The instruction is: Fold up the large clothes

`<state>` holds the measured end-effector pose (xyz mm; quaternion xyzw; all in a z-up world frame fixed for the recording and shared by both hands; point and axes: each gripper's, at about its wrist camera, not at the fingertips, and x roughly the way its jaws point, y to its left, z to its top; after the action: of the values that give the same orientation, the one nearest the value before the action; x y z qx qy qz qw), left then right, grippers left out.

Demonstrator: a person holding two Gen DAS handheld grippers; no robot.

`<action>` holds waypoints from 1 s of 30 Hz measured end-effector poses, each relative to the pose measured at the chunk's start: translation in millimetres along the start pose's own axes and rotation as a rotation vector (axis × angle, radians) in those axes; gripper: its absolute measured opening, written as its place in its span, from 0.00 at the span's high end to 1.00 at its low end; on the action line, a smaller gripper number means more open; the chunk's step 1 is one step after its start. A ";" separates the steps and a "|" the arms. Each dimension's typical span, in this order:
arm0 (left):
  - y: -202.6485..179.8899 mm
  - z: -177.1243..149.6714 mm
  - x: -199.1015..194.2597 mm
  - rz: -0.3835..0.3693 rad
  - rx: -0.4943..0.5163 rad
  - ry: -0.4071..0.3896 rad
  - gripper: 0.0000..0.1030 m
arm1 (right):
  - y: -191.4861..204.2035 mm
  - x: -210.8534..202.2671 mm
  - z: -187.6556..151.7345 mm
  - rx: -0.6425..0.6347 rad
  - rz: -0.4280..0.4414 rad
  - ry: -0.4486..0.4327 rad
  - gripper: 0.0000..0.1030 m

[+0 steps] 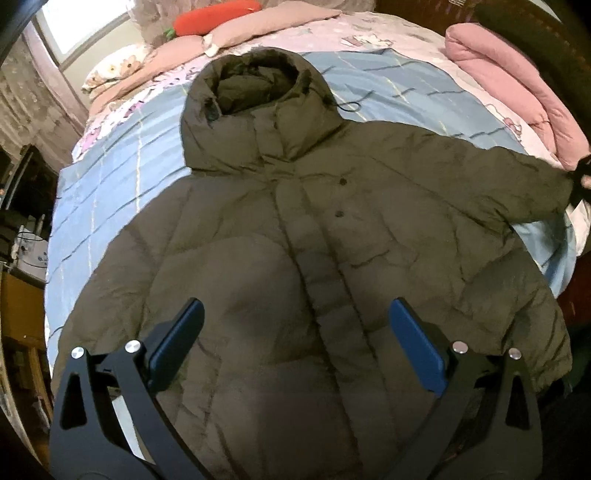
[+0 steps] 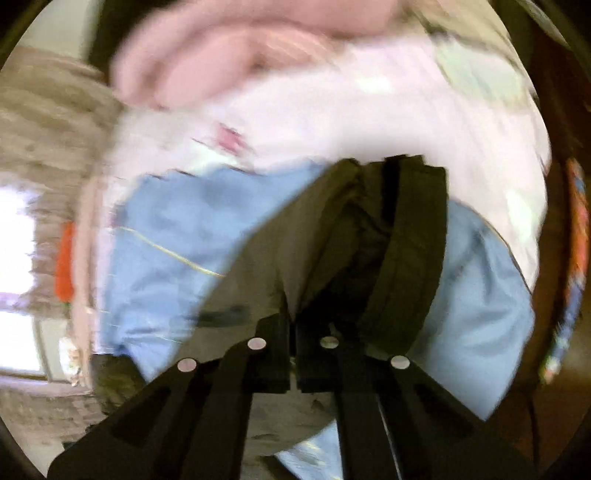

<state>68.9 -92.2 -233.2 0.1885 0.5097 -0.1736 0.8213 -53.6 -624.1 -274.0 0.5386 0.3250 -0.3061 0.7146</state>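
A dark olive hooded puffer jacket (image 1: 295,240) lies front up on the bed, hood toward the pillows. My left gripper (image 1: 295,325) is open and empty, hovering above the jacket's lower front. The jacket's right sleeve stretches out to the bed's right side, where my right gripper (image 1: 581,177) holds its end. In the blurred right wrist view, my right gripper (image 2: 293,325) is shut on the sleeve's black cuff (image 2: 406,240).
The bed has a blue checked quilt (image 1: 122,177) over a pink printed sheet. A rolled pink duvet (image 1: 517,96) lies at the right. Pillows and a red carrot plush (image 1: 218,14) sit at the head. Dark furniture (image 1: 22,206) stands left of the bed.
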 end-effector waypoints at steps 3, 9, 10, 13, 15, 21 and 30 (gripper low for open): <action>9.6 2.9 1.0 0.017 -0.036 -0.003 0.02 | 58.4 -26.7 -21.9 -0.128 0.263 -0.025 0.98; 30.9 2.0 10.9 0.075 -0.132 0.023 0.02 | 186.2 -56.9 -141.6 -0.527 0.682 0.231 1.00; 35.7 1.5 12.3 0.086 -0.149 0.027 0.02 | 203.7 -57.2 -166.6 -0.605 0.708 0.284 1.00; 53.9 -2.3 16.6 0.125 -0.195 0.036 0.02 | 241.2 -49.3 -243.8 -0.808 0.759 0.494 1.00; 64.0 -4.7 18.6 0.142 -0.215 0.045 0.02 | 251.0 -44.9 -274.3 -0.889 0.736 0.578 1.00; 82.0 -12.8 23.1 0.134 -0.266 0.076 0.02 | 234.5 -29.5 -202.1 -0.749 0.445 0.301 0.08; 59.0 -3.8 21.5 0.106 -0.208 0.073 0.02 | 170.8 108.5 -128.2 -0.230 0.234 0.609 0.17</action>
<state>103.2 -41.1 -246.3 0.1351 0.5439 -0.0691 0.8253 128.9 -469.7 -289.4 0.5546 0.4918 -0.0084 0.6712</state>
